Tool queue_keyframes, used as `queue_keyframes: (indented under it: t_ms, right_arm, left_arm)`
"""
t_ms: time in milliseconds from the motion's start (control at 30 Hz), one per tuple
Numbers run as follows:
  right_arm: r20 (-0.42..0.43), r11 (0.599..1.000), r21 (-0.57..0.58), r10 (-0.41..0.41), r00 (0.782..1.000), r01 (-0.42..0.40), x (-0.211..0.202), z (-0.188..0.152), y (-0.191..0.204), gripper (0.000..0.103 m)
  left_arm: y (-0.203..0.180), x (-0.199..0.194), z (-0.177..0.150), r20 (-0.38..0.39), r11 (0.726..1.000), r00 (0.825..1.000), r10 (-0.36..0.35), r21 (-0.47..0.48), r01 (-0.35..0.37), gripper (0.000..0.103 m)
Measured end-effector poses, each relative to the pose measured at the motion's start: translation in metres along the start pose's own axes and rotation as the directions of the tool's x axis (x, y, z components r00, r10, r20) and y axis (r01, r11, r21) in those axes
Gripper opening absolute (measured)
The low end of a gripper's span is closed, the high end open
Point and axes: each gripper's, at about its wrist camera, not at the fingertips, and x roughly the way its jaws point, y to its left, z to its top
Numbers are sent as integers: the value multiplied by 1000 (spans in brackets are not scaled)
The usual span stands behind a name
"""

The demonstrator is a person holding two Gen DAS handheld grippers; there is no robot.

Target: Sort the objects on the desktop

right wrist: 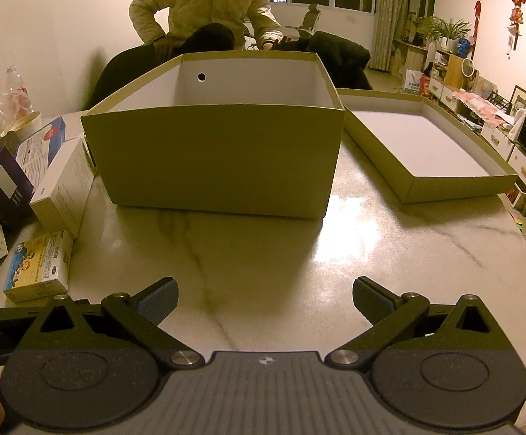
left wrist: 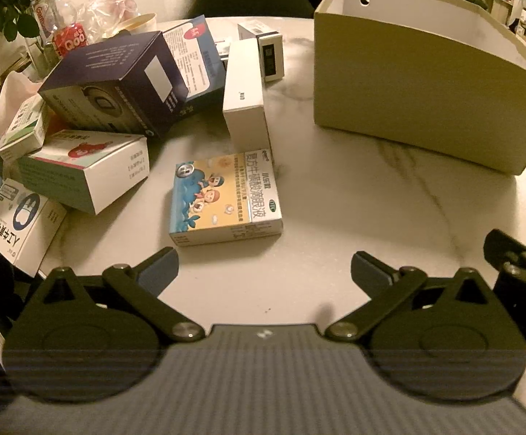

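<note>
Marble-patterned and glossy, the desk carries a heap of small cartons on its left side and an open olive cardboard box toward the back, whose floor is hidden behind its near wall in both views; only the white inner walls and a round hole show. Its lid lies upturned just to the right, cut off from the left wrist view. The left claw hangs above the desk with its fingers spread wide and nothing between them, just short of the eye-drop carton, which lies flat with cartoon children and Chinese lettering on its face. The right claw is likewise spread wide and empty, over bare marble in front of the box. Beyond the eye-drop carton a plain white carton lies lengthwise, and a dark navy box rests tilted on the pile. A white carton with a red bear sits beside a mask box that is partly cut by the frame edge; its print is too small to read. A red "Qoo" label shows among bottles at the rear, half hidden. A person in a quilted cream jacket sits behind the desk, cropped at the top.
</note>
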Motion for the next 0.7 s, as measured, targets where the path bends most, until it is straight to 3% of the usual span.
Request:
queue_keyframes:
  t_ms: [700]
  right_arm:
    - [-10, 1000, 2, 8, 1000, -8, 4, -1, 1, 103]
  left_arm:
    - [0, 0, 1, 5, 1000, 1000, 26, 14, -26, 103]
